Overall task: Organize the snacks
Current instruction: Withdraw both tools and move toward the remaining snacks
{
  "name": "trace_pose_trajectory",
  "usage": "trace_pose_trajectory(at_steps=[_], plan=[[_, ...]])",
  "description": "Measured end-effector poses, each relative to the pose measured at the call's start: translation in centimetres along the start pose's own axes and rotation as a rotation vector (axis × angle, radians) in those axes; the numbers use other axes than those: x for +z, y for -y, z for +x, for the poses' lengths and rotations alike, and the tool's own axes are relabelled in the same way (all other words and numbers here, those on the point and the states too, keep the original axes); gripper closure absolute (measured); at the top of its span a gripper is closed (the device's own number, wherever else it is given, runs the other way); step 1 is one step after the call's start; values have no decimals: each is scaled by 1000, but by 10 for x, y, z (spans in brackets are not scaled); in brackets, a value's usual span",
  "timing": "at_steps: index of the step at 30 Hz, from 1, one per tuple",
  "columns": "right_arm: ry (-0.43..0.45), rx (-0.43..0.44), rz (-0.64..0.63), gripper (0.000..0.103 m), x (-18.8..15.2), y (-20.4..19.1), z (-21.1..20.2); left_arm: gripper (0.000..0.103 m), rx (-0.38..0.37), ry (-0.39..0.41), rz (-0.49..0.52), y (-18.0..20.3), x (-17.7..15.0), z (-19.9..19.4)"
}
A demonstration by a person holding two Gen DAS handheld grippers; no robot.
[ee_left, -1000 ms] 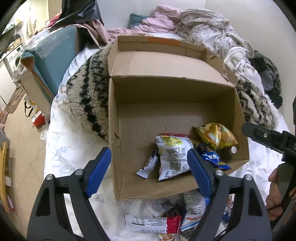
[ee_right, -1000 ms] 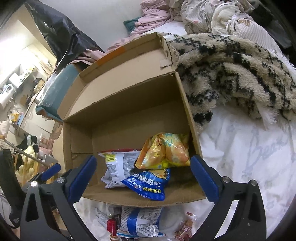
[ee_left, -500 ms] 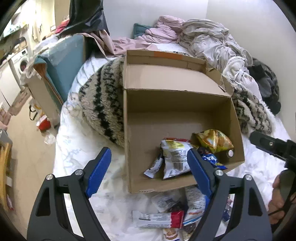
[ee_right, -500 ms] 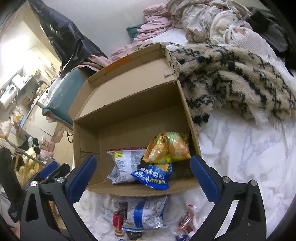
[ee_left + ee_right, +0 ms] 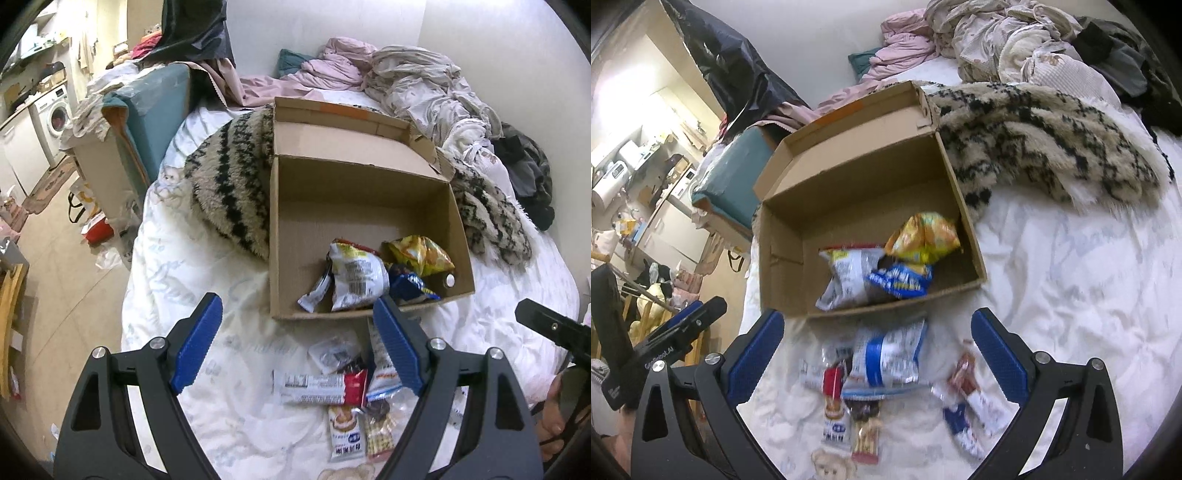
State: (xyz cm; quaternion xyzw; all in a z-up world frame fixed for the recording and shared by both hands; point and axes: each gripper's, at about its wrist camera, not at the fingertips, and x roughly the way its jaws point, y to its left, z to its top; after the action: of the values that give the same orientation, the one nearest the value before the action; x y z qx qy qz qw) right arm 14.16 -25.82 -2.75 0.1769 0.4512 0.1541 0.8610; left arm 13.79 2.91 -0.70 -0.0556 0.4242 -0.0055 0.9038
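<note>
Snacks (image 5: 882,358) loose on bed (image 5: 1071,295) at 6 o'clock of cardboard box (image 5: 280,236), left gripper (image 5: 295,343) and right gripper (image 5: 877,354) jaws wide open, empty; slick overlapping wrappers risk double-grab or slip.

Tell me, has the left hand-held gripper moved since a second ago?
Yes. The left hand-held gripper has pulled back from the cardboard box, which now looks smaller and farther away in its view, with more loose snack packets showing on the white bedsheet.

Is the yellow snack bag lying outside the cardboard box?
No, the yellow snack bag lies inside the cardboard box, against its right wall.
</note>
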Motion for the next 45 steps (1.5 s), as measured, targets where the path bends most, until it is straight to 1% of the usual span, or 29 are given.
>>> trace_pose_trajectory(at_steps=[3,7,12,14,15,16,18,25,28,30,32,34,36,37,38,39,41,42,43,45], plan=[[-2,-4,-14,0,-10,-3,-7,21,-2,-6,-18,-4,-11,-9],[-10,-15,-21,0,-21,-3,-13,21,17,-21,-25,-6,-21,-13],[-12,-22,18,0,-29,6,-19,21,56,-18,-34,-8,-33,-18],[-19,-26,37,0,-31,11,-19,21,52,-16,-53,-11,-36,-20],[-21,-27,42,0,-32,12,-18,19,44,-16,-65,-12,-37,-20],[-24,-31,51,0,-32,15,-17,12,42,-18,-75,-13,-38,-20],[-26,-36,63,0,-34,18,-16,5,44,-26,-81,-13,-40,-18],[-19,-49,89,0,-34,26,-22,5,44,-66,-53,-5,-44,-7],[-14,-62,120,0,-34,31,-25,5,37,-92,-65,-4,-46,-2],[-20,-70,149,0,-34,36,-24,5,29,-126,-78,-4,-48,6],[-27,-73,176,0,-34,41,-22,5,6,-227,-73,-1,-53,26],[-35,-76,200,0,-33,47,-18,5,7,-289,-97,-1,-60,39],[-43,-79,216,0,-33,52,-15,5,10,-335,-128,-2,-69,51],[-46,-81,221,0,-34,53,-14,6,18,-376,-124,0,-76,59],[-53,-86,226,0,-34,56,-11,7,20,-420,-105,4,-83,69],[-57,-89,229,0,-34,58,-10,13,16,-451,-89,7,-88,75],[-64,-92,233,0,-33,60,-7,15,-1,-524,-45,18,-101,92],[-68,-90,236,0,-33,61,-6,18,-8,-539,-29,22,-106,96],[-70,-88,240,0,-33,62,-5,18,-18,-553,-1,28,-112,102],[-74,-76,250,0,-33,63,-4,18,-6,-583,90,43,-123,112]])
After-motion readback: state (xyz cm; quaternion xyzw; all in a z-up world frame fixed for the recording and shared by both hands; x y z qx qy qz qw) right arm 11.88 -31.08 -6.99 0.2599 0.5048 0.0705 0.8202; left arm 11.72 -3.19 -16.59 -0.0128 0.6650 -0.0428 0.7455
